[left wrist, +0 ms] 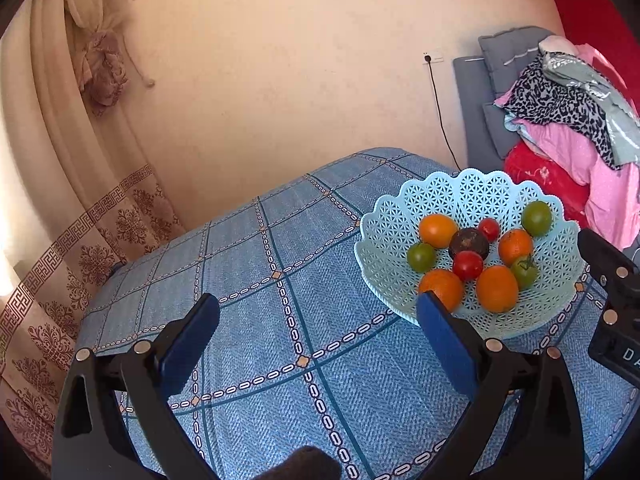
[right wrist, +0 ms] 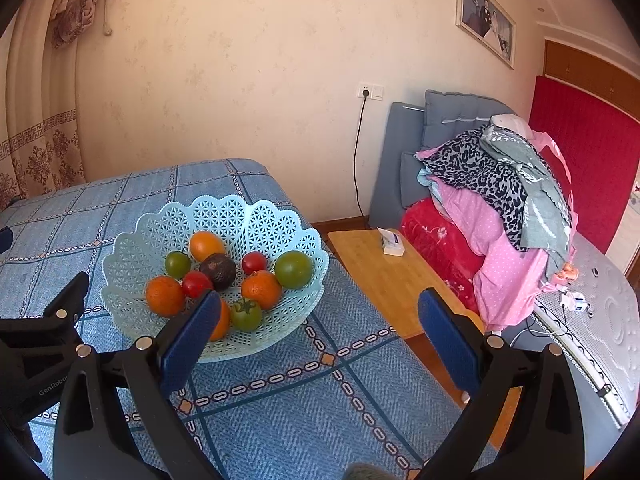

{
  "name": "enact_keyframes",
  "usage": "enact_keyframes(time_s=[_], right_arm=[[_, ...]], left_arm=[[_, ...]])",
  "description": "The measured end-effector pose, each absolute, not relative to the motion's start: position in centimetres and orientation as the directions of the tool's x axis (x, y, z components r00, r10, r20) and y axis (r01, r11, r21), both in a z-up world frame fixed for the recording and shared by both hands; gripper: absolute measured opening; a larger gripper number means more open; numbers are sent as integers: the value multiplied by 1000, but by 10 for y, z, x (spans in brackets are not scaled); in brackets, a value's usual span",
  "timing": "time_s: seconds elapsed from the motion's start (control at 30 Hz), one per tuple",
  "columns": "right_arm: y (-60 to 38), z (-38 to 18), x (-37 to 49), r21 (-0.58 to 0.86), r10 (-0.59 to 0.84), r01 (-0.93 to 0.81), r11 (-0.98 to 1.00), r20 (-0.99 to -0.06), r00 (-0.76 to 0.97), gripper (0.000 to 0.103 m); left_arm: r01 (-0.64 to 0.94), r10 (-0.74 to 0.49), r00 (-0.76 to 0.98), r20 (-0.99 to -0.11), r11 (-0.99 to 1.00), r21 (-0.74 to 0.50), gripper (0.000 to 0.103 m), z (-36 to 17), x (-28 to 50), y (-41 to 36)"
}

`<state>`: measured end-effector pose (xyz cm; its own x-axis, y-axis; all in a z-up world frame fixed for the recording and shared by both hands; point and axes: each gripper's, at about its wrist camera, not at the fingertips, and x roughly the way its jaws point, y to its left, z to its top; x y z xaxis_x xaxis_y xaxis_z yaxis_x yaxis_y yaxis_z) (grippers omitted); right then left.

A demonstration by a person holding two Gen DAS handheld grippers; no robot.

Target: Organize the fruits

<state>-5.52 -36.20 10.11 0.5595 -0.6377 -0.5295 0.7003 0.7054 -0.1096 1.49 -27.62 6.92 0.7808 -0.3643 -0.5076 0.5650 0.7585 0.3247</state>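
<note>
Basket: pale blue lattice plastic basket (left wrist: 400, 216) on the blue checked tablecloth (left wrist: 248, 280), holding oranges, tomatoes and a dark avocado (right wrist: 218, 271)
Left gripper (left wrist: 318, 334): fingers spread, empty, basket just far-right of it
Right gripper (right wrist: 318, 334): fingers spread, empty, basket far-left, its near rim behind the left finger

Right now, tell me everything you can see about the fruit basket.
The basket is pale mint-blue, apparently plastic, with an openwork lattice wall and a scalloped, flared rim. It sits upright on the blue checked tablecloth, near the table's edge. Inside lie four oranges, two red tomatoes, three green ones and one dark, nearly black fruit, all loose in the bowl. Neither tongs touch it: the left tongs and right tongs are both open and empty, and each view has one finger overlapping the near rim.
</note>
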Motion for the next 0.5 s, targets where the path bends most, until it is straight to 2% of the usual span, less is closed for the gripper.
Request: enact_keyframes(time_s=[0.5], right_arm=[[-360, 93, -47, -114, -623, 687, 717, -546, 560, 100]], left_arm=[[553, -338, 785, -519, 759, 343, 98, 60, 16, -281]])
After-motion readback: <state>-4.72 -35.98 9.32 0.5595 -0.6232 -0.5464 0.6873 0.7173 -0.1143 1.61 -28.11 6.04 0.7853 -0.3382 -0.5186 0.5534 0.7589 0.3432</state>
